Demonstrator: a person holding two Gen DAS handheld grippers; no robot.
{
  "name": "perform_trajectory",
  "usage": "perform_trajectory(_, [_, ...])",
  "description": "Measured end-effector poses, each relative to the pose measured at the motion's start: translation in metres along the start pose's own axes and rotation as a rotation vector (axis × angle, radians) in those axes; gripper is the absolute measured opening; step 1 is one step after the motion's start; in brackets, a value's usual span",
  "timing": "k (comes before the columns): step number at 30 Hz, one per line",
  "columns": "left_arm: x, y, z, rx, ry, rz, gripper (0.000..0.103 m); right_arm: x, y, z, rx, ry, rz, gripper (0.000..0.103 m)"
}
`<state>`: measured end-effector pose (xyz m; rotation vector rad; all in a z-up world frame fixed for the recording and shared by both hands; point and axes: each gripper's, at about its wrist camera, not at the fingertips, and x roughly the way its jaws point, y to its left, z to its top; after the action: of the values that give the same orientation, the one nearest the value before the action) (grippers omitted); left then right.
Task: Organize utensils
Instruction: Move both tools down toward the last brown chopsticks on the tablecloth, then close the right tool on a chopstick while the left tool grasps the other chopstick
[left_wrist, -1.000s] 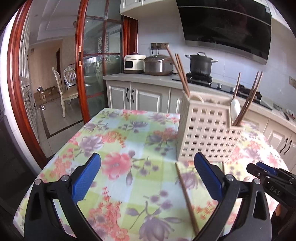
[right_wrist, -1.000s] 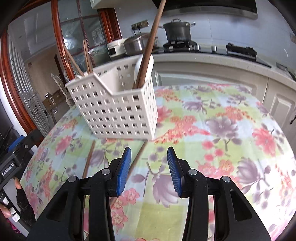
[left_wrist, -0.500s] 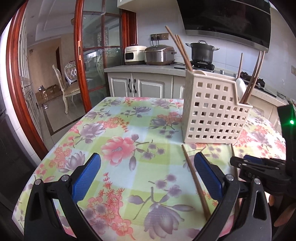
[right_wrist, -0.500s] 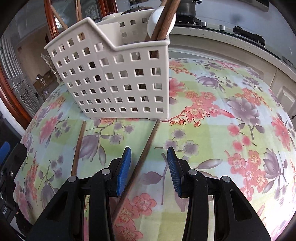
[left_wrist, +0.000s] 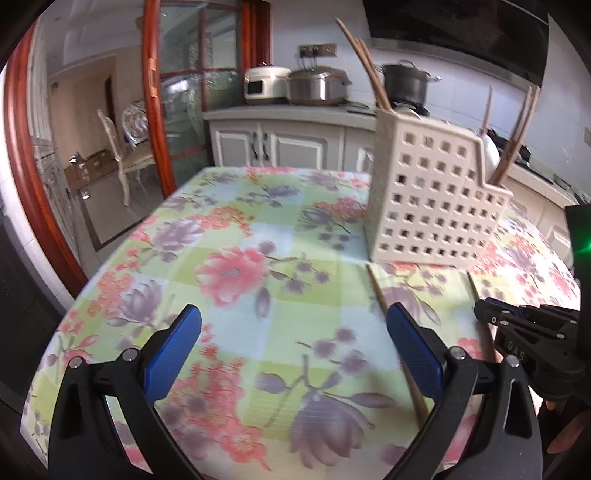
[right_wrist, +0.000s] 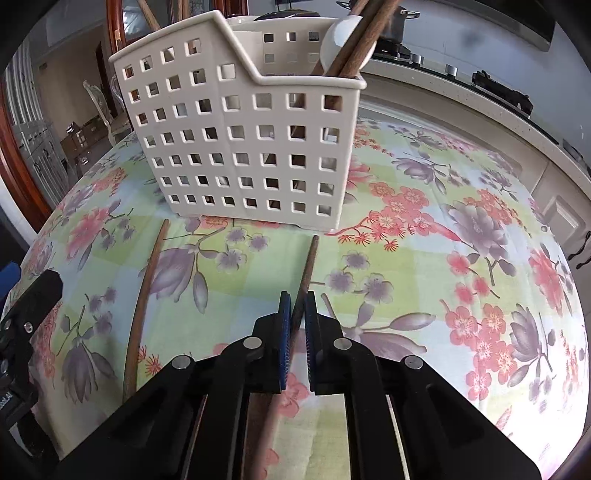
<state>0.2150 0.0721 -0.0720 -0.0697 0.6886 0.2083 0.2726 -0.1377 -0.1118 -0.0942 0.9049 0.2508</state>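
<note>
A cream perforated utensil holder (right_wrist: 251, 140) stands on the floral tablecloth (right_wrist: 443, 266), with several wooden chopsticks and a white spoon (right_wrist: 343, 40) in it. It also shows in the left wrist view (left_wrist: 432, 199). Two wooden chopsticks lie flat in front of it. My right gripper (right_wrist: 296, 306) is shut on the right chopstick (right_wrist: 308, 266), low at the table. The left chopstick (right_wrist: 146, 295) lies loose; in the left wrist view (left_wrist: 380, 299) it runs beside my right finger. My left gripper (left_wrist: 291, 350) is open and empty above the cloth. The right gripper (left_wrist: 517, 321) shows at the right there.
The table edge curves away on the left above a tiled floor, with a red-framed glass door (left_wrist: 159, 110) and a chair (left_wrist: 122, 155) beyond. A kitchen counter (left_wrist: 288, 110) with cookers and a pot stands behind the table.
My right gripper has moved down and forward and closed on the right chopstick. My left gripper has stayed open and shifted slightly.
</note>
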Motion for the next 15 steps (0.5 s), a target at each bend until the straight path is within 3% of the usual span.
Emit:
perform_trajectory(4, [0.018,-0.022,0.003,0.038,0.077,-0.05,0.09,-0.007,-0.016,-0.008,0.031,-0.002,0.022,0.007])
perform_trajectory(8, [0.04,-0.045,0.005,0.068,0.16,-0.083,0.071,-0.011,-0.027,-0.012,0.03,-0.003,0.023,0.007])
perform_trajectory(15, [0.064,-0.066,0.007,0.098,0.207,-0.074,0.052,-0.013,-0.041,-0.014,0.05,-0.003,0.043,0.007])
